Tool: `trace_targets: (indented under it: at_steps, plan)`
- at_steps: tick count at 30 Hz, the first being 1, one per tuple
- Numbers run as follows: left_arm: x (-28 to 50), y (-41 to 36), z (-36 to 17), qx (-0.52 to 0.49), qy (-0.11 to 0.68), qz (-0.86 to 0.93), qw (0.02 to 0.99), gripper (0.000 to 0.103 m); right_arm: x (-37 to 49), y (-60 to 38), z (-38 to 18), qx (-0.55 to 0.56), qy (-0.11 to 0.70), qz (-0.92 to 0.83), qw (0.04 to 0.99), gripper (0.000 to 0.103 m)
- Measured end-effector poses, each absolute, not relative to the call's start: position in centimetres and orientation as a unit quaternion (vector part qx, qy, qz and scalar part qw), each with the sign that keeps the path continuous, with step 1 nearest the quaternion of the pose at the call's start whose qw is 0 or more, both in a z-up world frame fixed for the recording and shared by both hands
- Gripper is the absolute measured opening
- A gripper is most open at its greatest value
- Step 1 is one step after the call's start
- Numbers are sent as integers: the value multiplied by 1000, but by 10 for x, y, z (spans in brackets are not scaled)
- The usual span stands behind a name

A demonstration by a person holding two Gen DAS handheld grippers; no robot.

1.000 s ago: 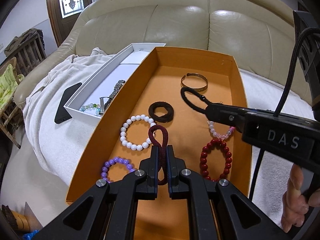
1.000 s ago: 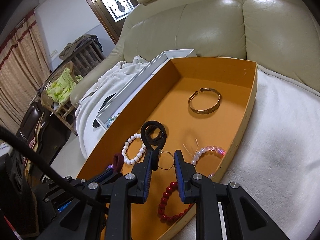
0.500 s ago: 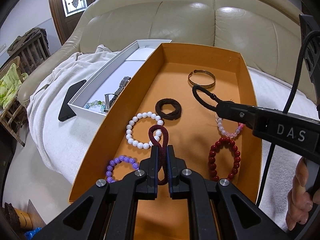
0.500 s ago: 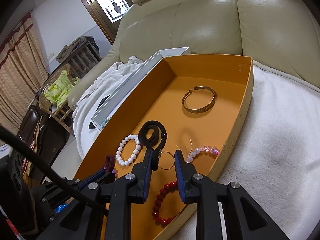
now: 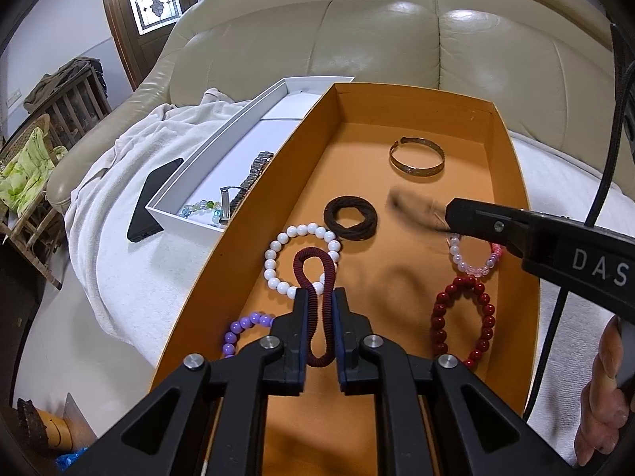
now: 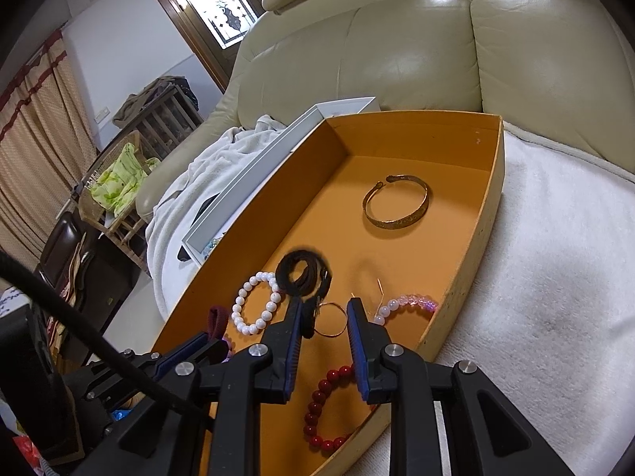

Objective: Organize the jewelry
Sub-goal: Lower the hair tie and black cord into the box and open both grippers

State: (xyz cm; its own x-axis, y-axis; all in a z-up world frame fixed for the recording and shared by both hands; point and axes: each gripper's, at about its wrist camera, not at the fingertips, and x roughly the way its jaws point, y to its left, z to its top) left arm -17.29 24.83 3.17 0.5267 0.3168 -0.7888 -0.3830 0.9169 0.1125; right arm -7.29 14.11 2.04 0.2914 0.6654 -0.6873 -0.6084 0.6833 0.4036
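The tray [image 5: 512,182] is orange inside. In it lie a gold bangle [image 5: 416,158], a dark brown band [image 5: 349,218], white beads [image 5: 278,256], purple beads [image 5: 242,327], dark red beads [image 5: 482,309] and pale pink beads [image 5: 476,265]. A maroon ribbed loop [image 5: 315,273] shows too. The box [image 5: 222,146] is white, the sofa [image 5: 397,39] cream.

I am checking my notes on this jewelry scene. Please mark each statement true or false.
1. The left tool grips a dark red cord loop. True.
2. The gold bangle lies in the white box. False: it lies in the orange box, near its far end.
3. The white bead bracelet lies in the orange box. True.
4. The black phone is inside the white box. False: it lies outside, on the white blanket beside that box.
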Motion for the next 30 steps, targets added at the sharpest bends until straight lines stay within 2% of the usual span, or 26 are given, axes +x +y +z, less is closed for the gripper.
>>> trace_targets:
  at_steps: [1,5,7,15,18,22,25,27,30]
  plan:
    - [-173,248,32,-37,444,201,872,25,-72,141,20,34,445,397,802,25]
    - [-172,248,33,-27,441,210,872,40,-69,140,20,44,450,397,798,25]
    - [-172,248,35,-26,440,215,872,51,-68,139,21,45,451,397,798,25]
    - [-173,243,44,-10,424,242,873,67,-71,131,28,47,444,396,802,25]
    - [-175,239,51,0,406,251,879,69,-75,123,34,43,437,392,809,25]
    - [-179,226,68,21,364,273,890,83,-81,104,42,33,426,377,821,27]
    - [-183,215,82,24,329,270,905,88,-87,85,51,25,411,364,836,38]
    - [-184,210,89,23,313,274,909,91,-92,72,58,21,397,356,846,51]
    - [-187,207,96,13,296,279,913,91,-101,56,72,10,373,349,859,52]
